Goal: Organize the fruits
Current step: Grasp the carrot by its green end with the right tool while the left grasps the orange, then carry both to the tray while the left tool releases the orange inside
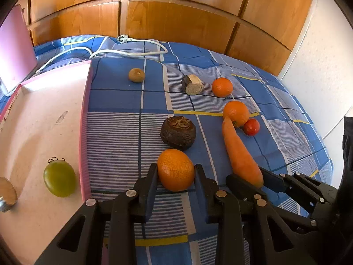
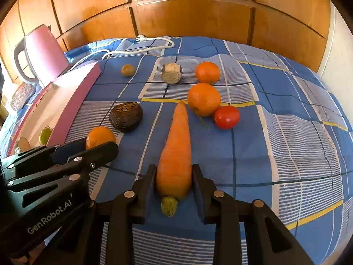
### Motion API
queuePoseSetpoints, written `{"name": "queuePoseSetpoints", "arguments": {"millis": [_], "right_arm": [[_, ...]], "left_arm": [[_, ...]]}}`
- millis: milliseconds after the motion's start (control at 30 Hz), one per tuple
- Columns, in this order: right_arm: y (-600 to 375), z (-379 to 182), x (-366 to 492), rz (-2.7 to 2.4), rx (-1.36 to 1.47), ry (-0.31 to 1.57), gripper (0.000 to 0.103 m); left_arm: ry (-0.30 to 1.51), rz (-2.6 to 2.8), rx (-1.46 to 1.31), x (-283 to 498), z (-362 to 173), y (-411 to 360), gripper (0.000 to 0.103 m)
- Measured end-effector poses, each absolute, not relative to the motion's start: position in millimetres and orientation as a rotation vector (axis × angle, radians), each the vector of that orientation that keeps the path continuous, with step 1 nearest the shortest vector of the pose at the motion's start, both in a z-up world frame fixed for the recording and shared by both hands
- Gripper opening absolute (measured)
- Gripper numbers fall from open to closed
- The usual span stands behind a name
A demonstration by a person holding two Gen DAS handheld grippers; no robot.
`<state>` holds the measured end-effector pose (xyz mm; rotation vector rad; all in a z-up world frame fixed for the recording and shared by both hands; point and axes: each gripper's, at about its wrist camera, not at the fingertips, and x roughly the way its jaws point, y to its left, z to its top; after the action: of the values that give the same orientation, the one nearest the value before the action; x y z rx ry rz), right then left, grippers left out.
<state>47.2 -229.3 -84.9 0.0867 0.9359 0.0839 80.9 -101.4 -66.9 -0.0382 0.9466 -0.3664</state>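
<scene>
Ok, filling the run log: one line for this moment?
left gripper: around near orange | right gripper: around carrot | both resting on cloth

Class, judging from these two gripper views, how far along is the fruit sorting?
Done: a green grape lies on the pink tray. In hand: the left tool brackets an orange; the right tool brackets the carrot. Left: two oranges and the tomato.

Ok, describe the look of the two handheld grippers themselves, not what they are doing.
Both the left gripper and the right gripper are matte black, angular linkages with triangular cut-outs and round silver pivot pins. Each ends in two flat, blade-like fingers with dark pads. The left gripper's side carries white "GenRobot.AI" lettering. No cables, sleeves or hands are visible.
</scene>
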Motion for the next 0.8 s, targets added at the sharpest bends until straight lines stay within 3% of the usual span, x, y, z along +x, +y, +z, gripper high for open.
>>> {"name": "queuePoseSetpoints", "arguments": {"millis": [800], "right_arm": [[-241.6, -70.2, 20.3, 0.095, 0.195, 0.915, 0.030]], "left_arm": [[0.917, -0.395, -0.064, 50.6, -52.1, -85.3, 0.032]]}}
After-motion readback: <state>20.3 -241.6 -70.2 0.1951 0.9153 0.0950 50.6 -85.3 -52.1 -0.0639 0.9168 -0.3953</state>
